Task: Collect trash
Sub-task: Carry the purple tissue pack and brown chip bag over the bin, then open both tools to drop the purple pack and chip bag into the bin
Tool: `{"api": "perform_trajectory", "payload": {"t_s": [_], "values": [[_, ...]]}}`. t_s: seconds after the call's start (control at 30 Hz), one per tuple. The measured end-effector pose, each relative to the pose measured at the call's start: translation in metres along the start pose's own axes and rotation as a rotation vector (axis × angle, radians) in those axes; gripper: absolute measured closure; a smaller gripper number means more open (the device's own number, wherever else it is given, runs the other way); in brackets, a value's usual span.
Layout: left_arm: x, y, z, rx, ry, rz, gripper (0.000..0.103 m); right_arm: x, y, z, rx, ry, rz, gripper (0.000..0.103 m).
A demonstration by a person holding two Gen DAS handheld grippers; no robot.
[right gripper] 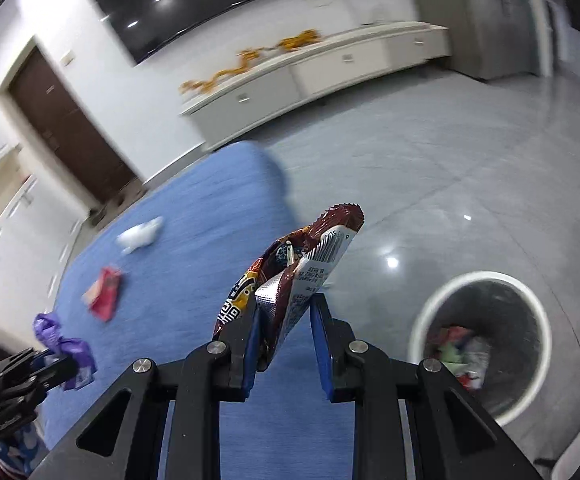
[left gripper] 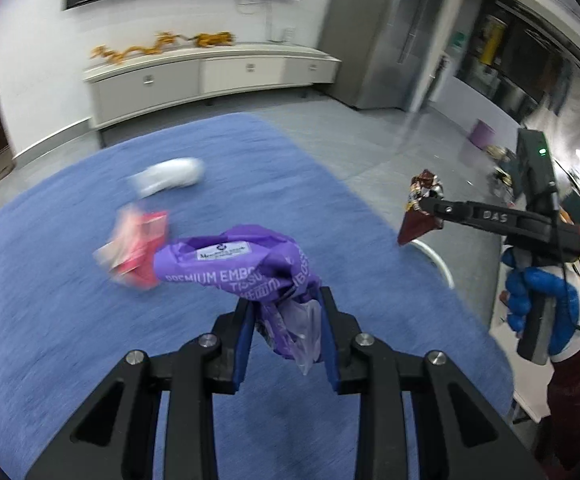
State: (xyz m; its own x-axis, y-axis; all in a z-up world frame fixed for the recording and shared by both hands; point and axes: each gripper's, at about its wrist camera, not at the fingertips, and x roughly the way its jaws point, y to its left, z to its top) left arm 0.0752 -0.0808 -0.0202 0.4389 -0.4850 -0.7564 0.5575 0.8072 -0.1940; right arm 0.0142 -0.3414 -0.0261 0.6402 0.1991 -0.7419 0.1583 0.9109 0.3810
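Left gripper [left gripper: 286, 320] is closed on a purple tissue wrapper [left gripper: 242, 268], held over the blue rug [left gripper: 70, 340]. The thin film may slip out in transit. Right gripper [right gripper: 284, 320] clamps a brown snack bag [right gripper: 290, 276] left of the white-rimmed bin [right gripper: 422, 320]. Early release drops it on the floor. A red packet [right gripper: 104, 292] and white scrap [right gripper: 140, 236] remain on the far rug.

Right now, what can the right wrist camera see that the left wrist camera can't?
Only the right wrist view shows inside the trash bin, with litter already in it, and a brown door.

Only the left wrist view shows the purple bucket and the gloved hand.

Both show the purple tissue wrapper in the left gripper, the snack bag in the right gripper, the red packet and the blue rug.
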Motion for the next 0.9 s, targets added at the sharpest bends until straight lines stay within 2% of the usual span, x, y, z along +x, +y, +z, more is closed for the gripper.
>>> {"api": "perform_trajectory", "payload": {"t_s": [0.13, 0.33, 0.53, 0.8, 0.9], "values": [[0.037, -0.049, 0.026, 0.069, 0.033, -0.056, 0.075, -0.002, -0.049, 0.001, 0.071, -0.004, -0.094, 0.080], [0.097, -0.115, 0.058, 0.112, 0.105, -0.139, 0.074, 0.006, -0.126, -0.008, 0.194, 0.037, -0.191, 0.080], [0.159, -0.170, 0.072, 0.151, 0.186, -0.151, 0.074, 0.020, -0.180, -0.018, 0.281, 0.078, -0.263, 0.080], [0.208, -0.212, 0.075, 0.152, 0.255, -0.144, 0.072, 0.024, -0.219, -0.033, 0.348, 0.097, -0.293, 0.080], [0.219, -0.220, 0.073, 0.141, 0.276, -0.151, 0.063, 0.022, -0.230, -0.040, 0.379, 0.093, -0.296, 0.078]]}}
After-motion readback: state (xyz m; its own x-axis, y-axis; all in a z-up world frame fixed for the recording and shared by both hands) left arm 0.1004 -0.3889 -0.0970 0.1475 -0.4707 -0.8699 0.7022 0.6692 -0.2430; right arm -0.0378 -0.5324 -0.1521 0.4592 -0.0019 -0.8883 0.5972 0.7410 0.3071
